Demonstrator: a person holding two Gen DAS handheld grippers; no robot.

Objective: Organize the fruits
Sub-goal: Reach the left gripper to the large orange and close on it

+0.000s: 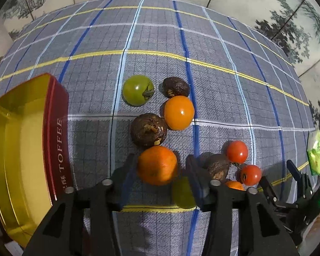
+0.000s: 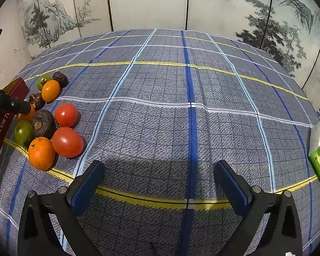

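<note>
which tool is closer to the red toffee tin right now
Left. The left tool hangs over the fruit pile with the toffee tin just to its left. The right tool sits over bare tablecloth, with the whole fruit pile between it and the tin.

Fruits (image 1: 157,115) lie clustered on the tablecloth (image 1: 224,68), just right of the open tin (image 1: 21,138). A packet (image 1: 316,155) lies well right of the tin, beyond the fruits.

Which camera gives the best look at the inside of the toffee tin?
The left wrist view. It looks down into the open toffee tin, showing its gold interior with nothing in it and the lettered red side. The right wrist view catches only a strip of the tin's red side at the left edge, with the interior out of sight.
</note>
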